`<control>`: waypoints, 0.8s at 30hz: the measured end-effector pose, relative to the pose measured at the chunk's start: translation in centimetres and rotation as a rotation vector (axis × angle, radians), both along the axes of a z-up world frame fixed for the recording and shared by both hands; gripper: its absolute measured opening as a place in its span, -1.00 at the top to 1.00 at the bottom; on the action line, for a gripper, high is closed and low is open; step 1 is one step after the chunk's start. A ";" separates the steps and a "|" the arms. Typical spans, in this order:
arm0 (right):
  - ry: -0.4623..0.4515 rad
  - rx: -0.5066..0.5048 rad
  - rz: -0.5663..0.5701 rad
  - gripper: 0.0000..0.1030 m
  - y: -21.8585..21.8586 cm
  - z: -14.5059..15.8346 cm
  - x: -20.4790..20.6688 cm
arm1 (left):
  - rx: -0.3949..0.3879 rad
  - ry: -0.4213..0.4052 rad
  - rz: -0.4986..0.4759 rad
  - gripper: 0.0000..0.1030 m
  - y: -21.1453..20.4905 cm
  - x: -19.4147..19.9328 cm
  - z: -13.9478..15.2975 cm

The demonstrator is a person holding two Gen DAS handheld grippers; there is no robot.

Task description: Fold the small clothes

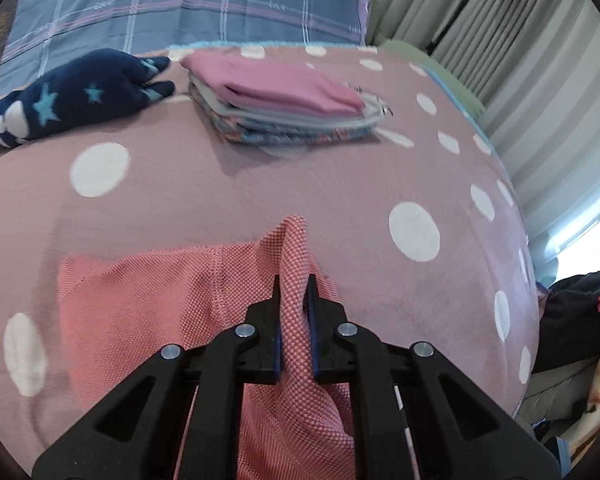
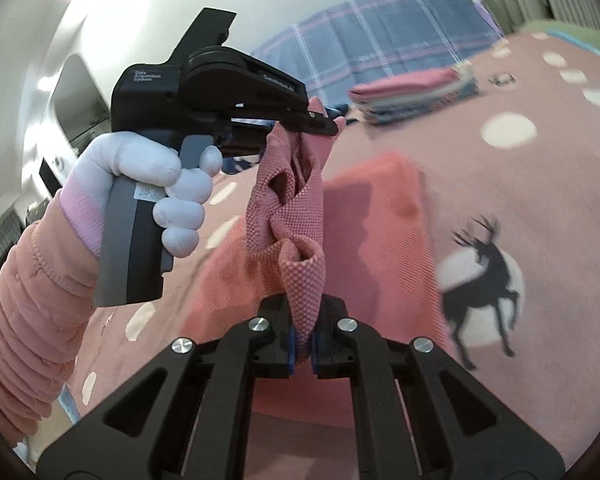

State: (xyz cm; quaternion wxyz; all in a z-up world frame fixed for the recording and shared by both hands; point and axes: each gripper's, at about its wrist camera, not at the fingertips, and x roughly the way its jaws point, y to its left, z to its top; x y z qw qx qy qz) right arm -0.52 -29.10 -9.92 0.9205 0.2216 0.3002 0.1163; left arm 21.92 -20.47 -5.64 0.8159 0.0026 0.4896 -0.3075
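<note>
Both the left gripper [image 1: 294,280] and right gripper [image 2: 302,308] clench the coral cloth [image 1: 140,300], bunched toward twelve o'clock between their fingers [image 1: 276,292].

Coral-pink waffle-knit garment [image 1: 148,300], partly lifted off the polka-dot bed cover [image 1: 220,184]: one edge pinched upward in a twisted, bunched ridge, the rest lying flat. Behind it, a neat stack of folded clothes [image 1: 288,100]; beside that, an unfolded navy star-patterned piece [image 1: 72,96].

right tool [image 2: 302,312] and left tool [image 2: 328,122] both pinch the coral cloth [image 2: 300,208] above the dotted blanket [image 2: 500,208].
</note>
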 end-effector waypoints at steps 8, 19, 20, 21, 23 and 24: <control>0.071 0.073 0.008 0.91 -1.5 -1.9 -0.4 | 0.061 -0.018 -0.057 0.57 -2.8 -0.5 -2.0; 0.137 0.219 0.032 0.89 -3.1 -3.6 0.7 | 0.046 -0.324 -0.073 -0.11 4.6 -9.8 5.0; 0.142 0.233 0.032 0.89 -3.3 -3.7 0.8 | 0.060 -0.343 -0.079 -0.13 5.9 -11.4 4.8; 0.146 0.247 0.032 0.88 -3.5 -3.8 0.8 | 0.075 -0.357 -0.082 -0.16 7.0 -12.8 4.4; 0.150 0.259 0.033 0.87 -3.6 -3.8 0.7 | 0.116 -0.366 -0.089 -0.16 9.6 -16.2 3.0; 0.152 0.260 0.033 0.86 -3.5 -3.8 0.6 | 0.132 -0.360 -0.092 -0.16 10.6 -17.4 2.2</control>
